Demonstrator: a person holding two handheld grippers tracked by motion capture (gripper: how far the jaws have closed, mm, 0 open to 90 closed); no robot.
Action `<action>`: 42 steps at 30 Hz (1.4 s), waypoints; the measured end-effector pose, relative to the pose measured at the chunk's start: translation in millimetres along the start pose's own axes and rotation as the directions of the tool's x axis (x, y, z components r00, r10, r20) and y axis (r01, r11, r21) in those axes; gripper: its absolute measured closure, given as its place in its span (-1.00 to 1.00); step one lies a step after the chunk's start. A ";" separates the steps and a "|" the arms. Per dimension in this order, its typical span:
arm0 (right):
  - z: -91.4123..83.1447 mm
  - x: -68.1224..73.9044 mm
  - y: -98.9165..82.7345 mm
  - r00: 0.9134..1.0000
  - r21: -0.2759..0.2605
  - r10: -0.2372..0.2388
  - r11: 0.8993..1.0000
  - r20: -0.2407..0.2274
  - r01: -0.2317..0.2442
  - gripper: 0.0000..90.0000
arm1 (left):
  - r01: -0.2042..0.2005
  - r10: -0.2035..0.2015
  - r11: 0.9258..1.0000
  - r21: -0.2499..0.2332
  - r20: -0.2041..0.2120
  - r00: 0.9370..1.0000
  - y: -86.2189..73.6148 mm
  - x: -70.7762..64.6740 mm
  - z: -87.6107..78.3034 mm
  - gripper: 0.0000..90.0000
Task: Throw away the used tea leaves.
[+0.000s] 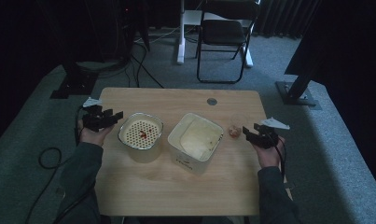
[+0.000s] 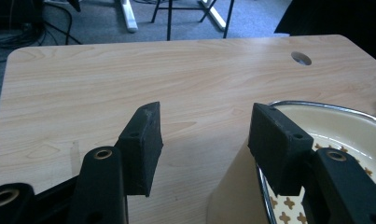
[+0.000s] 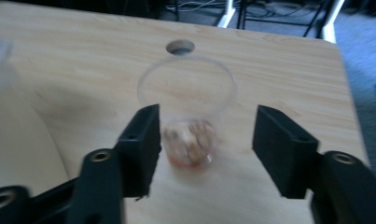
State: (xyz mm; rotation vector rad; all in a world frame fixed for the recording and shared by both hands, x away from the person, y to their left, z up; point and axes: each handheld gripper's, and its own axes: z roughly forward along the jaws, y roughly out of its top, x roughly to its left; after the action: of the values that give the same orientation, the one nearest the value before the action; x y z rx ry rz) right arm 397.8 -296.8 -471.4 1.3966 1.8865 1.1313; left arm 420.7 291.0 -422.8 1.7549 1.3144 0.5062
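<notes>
Grey carpet runs round a pale wooden table, with a black folding chair at the top centre of the high view and dark stands in the upper left and upper right corners. On the table, left of centre, sits a round cream bowl with a metal rim and a pattern of small crosses inside, a few red bits lying in it. Right of centre stands a square cream container, close beside the bowl. Further right, a small clear plastic cup stands on the wood with reddish-brown pieces at its bottom.

At the left of the frame the left gripper is held level just beside the bowl. In the left gripper view its jaws stand apart with bare table between them, the bowl's rim passing by the right-hand jaw; I cannot tell whether that jaw touches it.

At the right of the frame the right gripper points at the cup. In the right gripper view the cup stands between the parted jaws, its base near the left-hand jaw, with a clear gap to the right-hand jaw, so nothing is clamped
</notes>
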 end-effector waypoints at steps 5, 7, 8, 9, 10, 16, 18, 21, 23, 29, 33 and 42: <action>19.2 -1.5 17.5 0.999 0.008 0.019 1.000 0.026 -0.019 -0.18 | -0.001 0.001 1.000 0.004 0.000 1.000 -2.9 -0.4 3.2 0.00; 29.3 -3.3 23.7 0.999 0.027 0.025 0.999 0.039 -0.026 -0.11 | 0.000 0.000 1.000 0.007 0.001 1.000 -3.3 -0.2 4.2 0.00; 33.0 -4.0 25.4 0.999 0.036 0.025 0.999 0.048 -0.027 -0.05 | -0.001 0.001 1.000 0.007 0.001 1.000 -3.3 -0.2 4.6 0.00; 39.3 -5.4 27.7 0.998 0.052 0.036 0.998 0.051 -0.039 0.02 | -0.001 0.001 1.000 0.006 0.002 1.000 -3.2 -0.3 4.7 0.00; 43.0 -6.7 28.6 0.998 0.061 0.037 0.997 0.054 -0.040 0.10 | 0.000 0.000 1.000 0.005 0.002 1.000 -3.1 -0.4 5.0 0.00; 61.6 -11.1 25.9 0.992 0.120 0.099 0.987 0.075 -0.107 0.66 | -0.001 0.001 1.000 0.007 0.010 1.000 -3.3 -2.0 8.5 0.00; 62.5 -9.9 25.8 0.992 0.124 0.104 0.986 0.073 -0.112 0.78 | -0.007 0.007 1.000 0.005 0.013 1.000 -3.8 -3.3 10.2 0.00; 61.6 -7.8 29.7 0.992 0.126 0.112 0.985 0.059 -0.119 0.82 | -0.024 0.024 1.000 0.003 0.016 1.000 -4.0 -6.5 11.8 0.02; 59.9 -4.8 34.9 0.993 0.118 0.106 0.987 0.055 -0.112 0.85 | -0.029 0.029 1.000 0.001 0.020 0.999 -3.3 -9.1 12.9 0.02; 54.9 3.3 53.7 0.995 0.092 0.091 0.991 0.038 -0.094 0.86 | -0.051 0.052 0.999 -0.007 0.032 0.998 1.4 -16.5 15.7 0.02; 52.1 15.5 78.9 0.998 0.076 0.061 0.995 0.004 -0.061 0.86 | -0.075 0.076 0.997 -0.014 0.041 0.996 5.4 -23.4 17.1 0.03; 47.7 61.8 140.6 0.997 0.029 -0.032 0.999 -0.075 0.034 0.87 | -0.133 0.136 0.990 -0.045 0.059 0.989 10.2 -39.2 20.7 0.01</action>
State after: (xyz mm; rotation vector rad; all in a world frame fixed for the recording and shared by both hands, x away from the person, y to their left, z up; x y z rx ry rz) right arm 486.3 -207.5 -371.1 1.3516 1.9793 1.1576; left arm 427.7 246.2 -419.1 1.8188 1.1404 0.5456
